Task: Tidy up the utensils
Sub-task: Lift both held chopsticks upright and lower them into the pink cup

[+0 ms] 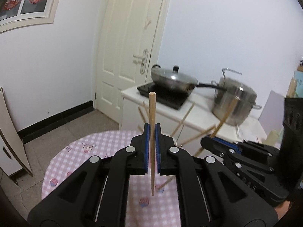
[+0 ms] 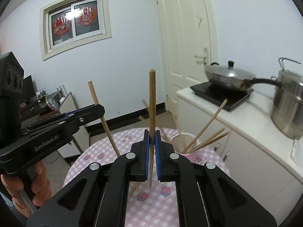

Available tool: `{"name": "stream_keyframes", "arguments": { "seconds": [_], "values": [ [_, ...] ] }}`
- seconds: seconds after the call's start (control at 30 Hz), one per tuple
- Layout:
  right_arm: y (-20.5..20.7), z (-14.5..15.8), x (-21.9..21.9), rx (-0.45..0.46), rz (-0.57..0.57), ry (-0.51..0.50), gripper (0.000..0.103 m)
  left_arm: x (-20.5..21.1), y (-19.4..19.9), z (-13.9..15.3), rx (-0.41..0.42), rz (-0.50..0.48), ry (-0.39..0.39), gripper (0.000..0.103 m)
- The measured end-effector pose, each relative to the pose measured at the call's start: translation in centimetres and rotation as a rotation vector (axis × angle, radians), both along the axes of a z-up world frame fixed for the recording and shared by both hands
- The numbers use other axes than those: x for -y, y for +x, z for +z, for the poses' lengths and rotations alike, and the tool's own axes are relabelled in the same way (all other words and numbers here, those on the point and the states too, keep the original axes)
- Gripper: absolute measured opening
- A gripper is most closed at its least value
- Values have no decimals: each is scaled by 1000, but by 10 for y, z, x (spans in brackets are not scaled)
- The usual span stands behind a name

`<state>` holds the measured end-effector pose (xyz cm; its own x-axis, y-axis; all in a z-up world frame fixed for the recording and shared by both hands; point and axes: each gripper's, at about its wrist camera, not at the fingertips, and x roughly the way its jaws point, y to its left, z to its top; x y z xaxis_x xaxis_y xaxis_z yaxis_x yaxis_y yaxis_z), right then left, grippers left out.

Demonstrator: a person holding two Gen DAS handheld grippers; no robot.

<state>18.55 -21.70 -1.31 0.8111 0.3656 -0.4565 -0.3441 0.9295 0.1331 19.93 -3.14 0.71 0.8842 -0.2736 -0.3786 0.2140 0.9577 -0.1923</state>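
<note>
My left gripper (image 1: 152,129) is shut on a pale wooden chopstick (image 1: 152,113) held upright above the pink checked table (image 1: 90,147). My right gripper (image 2: 152,135) is shut on a darker wooden chopstick (image 2: 152,102), also upright. Each gripper shows in the other's view: the right one (image 1: 210,141) at right, the left one (image 2: 100,109) at left with its chopstick (image 2: 103,121) slanting. A white cup (image 2: 186,136) with several chopsticks (image 2: 208,132) stands on the table just right of my right gripper. More chopsticks (image 1: 186,117) show behind my left gripper.
A white counter (image 2: 251,117) behind the table bears a black induction hob (image 2: 223,92) with a lidded wok (image 2: 229,75) and a steel pot (image 2: 287,107). A white door (image 2: 187,47) and a window (image 2: 75,22) are on the far wall. A cardboard sheet (image 1: 11,132) leans at left.
</note>
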Motion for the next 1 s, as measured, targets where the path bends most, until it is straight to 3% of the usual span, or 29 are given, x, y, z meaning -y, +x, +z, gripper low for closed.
{"name": "stream_keyframes", "arguments": {
  "seconds": [0.23,0.47,1.0],
  "values": [
    [13,16,22,89,-81,-2,4,16,27,13,98,42,-98,6],
    [27,20,30,156,-125,-9,4,32,54,13,126,71,-125,6],
    [53,-6,30,136,-142,-31,4,41,78,-22,96,79,-88,6]
  ]
}}
